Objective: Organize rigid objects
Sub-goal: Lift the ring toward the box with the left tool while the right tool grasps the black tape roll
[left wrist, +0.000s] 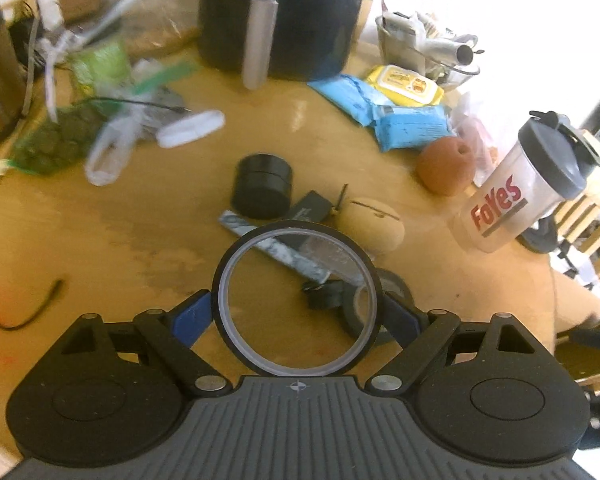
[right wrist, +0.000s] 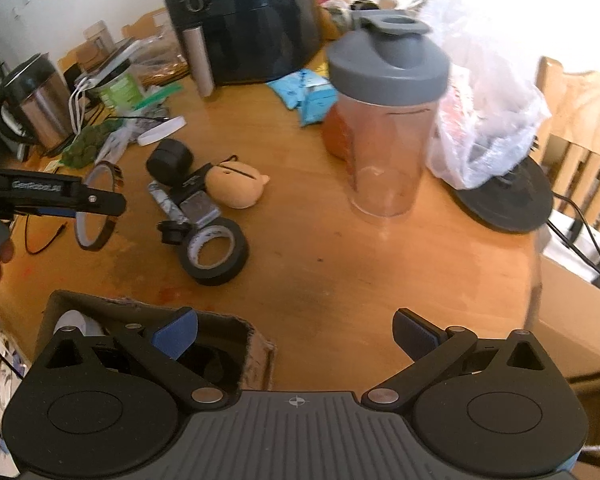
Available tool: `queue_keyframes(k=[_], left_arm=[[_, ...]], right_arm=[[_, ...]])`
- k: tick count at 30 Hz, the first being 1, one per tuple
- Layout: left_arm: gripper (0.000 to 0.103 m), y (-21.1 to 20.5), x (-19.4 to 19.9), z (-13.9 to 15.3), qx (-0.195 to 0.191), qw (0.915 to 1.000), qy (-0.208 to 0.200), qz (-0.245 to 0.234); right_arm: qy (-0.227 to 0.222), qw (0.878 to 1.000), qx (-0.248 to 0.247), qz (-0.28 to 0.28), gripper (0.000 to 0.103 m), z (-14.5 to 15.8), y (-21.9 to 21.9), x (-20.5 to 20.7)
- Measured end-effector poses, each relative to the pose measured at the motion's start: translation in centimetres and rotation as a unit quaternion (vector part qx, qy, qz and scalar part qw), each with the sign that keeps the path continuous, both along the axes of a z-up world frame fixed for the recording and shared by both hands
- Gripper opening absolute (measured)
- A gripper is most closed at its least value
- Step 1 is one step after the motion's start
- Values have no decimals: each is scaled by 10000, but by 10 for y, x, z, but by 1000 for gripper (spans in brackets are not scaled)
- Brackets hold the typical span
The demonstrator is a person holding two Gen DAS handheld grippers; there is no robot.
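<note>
Left gripper (left wrist: 298,312) jaws clamped wide, tilted downward, right gripper (right wrist: 296,332) jaws spread, empty

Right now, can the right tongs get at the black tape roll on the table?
Probably yes. The right tongs are open and empty, and bare table lies between them and the black tape roll; the cardboard box sits off to one side.

Bare surface (right wrist: 340,264) left free ctr/front; way blocked by tape roll (right wrist: 214,249), shaker (right wrist: 386,128), box (right wrist: 148,320) front-left

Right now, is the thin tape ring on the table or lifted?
Lifted: the left tongs hold the thin tape ring above the table.
</note>
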State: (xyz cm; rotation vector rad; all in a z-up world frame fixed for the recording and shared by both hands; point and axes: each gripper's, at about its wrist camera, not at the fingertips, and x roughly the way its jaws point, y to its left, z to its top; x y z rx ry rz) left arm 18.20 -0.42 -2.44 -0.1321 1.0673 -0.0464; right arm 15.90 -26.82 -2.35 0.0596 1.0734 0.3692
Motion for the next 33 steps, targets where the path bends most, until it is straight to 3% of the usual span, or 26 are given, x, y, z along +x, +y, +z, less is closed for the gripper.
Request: queue_keyframes(k=[9,23,33], left_arm=[[91,5,-47,24,139,9997,-162,106],[91,10,-82,46,-125,9989,-349,282],[91,12,-103,49,-106,9983,-378,437]], right_arm=[[-66,9989,-17,455,103,-4,27,10],[-334,9940,-78,1043,103,4,67,51],[-299,9898,-186,1378,103,-18,81,72]])
